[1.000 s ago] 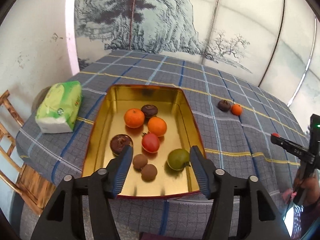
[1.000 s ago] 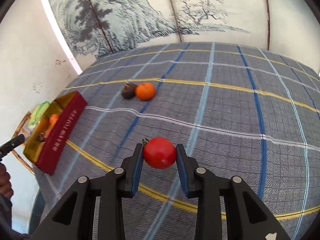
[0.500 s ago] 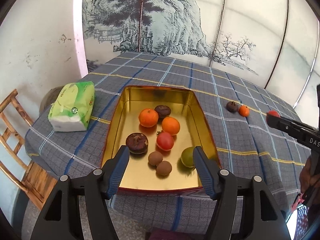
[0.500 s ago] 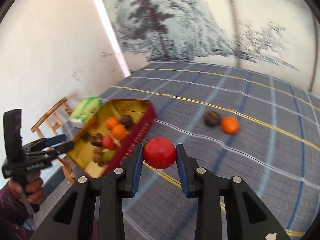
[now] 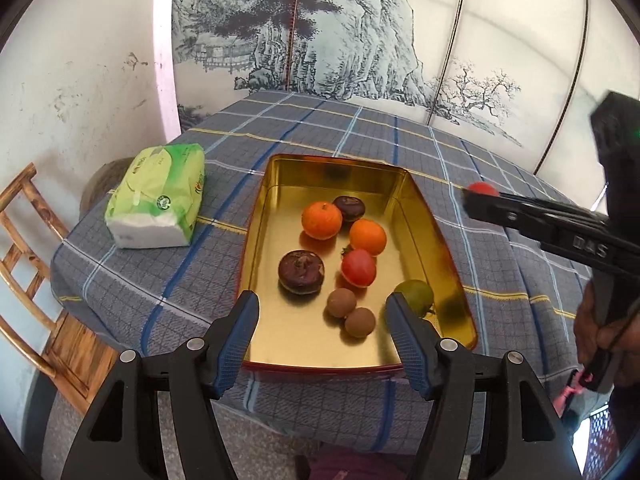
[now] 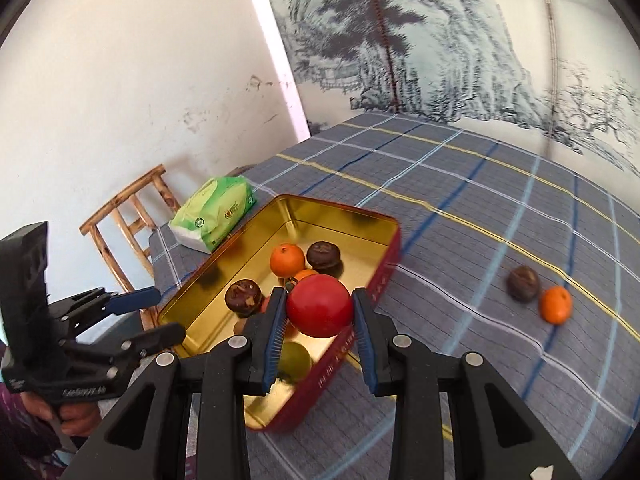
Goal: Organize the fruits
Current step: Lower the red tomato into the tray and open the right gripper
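The right gripper (image 6: 319, 312) clenched a red fruit (image 6: 319, 305) over the near wall of the gold tin (image 6: 382, 276). The left gripper (image 5: 322, 312) hung spread and unloaded at the tin's near end. Inside lay a green fruit (image 5: 416, 295), two brown balls, a tomato (image 5: 359, 267), dark fruits and oranges. Only the right wrist view showed a dark fruit (image 6: 522, 283) touching an orange (image 6: 555, 304) on the cloth, well beyond the tin. A tissue pack (image 5: 158, 196) sat beside the tin.
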A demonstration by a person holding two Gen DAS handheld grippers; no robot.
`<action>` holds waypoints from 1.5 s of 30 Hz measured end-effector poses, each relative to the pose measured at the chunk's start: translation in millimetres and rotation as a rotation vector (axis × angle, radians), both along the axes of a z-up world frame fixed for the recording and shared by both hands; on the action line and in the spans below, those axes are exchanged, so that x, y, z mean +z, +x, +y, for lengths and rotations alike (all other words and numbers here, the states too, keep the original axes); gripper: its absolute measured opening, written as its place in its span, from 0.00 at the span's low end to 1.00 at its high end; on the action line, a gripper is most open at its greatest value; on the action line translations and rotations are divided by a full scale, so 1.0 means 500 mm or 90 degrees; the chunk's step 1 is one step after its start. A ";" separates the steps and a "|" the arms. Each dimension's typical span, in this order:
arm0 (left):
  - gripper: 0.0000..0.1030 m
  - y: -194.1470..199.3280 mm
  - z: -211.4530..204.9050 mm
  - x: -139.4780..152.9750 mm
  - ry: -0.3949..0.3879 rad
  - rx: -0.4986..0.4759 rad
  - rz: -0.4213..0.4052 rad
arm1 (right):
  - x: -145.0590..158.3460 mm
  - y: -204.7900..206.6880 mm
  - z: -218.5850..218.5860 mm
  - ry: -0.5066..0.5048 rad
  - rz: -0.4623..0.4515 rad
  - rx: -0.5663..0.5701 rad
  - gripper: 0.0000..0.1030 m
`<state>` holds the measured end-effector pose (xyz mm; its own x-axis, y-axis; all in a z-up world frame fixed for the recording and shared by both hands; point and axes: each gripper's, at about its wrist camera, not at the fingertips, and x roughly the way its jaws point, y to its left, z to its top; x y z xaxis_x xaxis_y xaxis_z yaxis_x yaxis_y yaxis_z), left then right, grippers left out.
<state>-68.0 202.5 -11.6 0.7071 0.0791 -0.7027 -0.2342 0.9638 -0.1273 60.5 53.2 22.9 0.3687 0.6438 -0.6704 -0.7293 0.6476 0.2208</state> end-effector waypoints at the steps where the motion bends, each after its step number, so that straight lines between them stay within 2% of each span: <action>1: 0.65 0.000 0.000 0.000 0.003 -0.001 0.000 | -0.004 0.005 0.010 -0.005 -0.001 0.003 0.29; 6: 0.65 -0.002 0.008 -0.001 0.010 -0.001 -0.009 | -0.029 0.033 0.049 -0.029 -0.001 0.006 0.29; 18: 0.65 0.015 0.033 -0.022 0.003 0.002 0.005 | -0.084 0.083 0.109 -0.078 0.010 0.006 0.29; 34: 0.65 0.023 0.053 -0.045 0.025 0.017 0.022 | -0.118 0.097 0.158 -0.122 0.005 0.013 0.30; 45: 0.65 0.024 0.061 -0.053 0.029 0.022 0.027 | -0.117 0.100 0.157 -0.116 0.009 0.008 0.30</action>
<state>-56.0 233.1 -38.0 0.6736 0.1348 -0.7267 -0.2713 0.9597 -0.0735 110.7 131.5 -35.7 0.3519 0.5154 -0.7814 -0.7349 0.6691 0.1105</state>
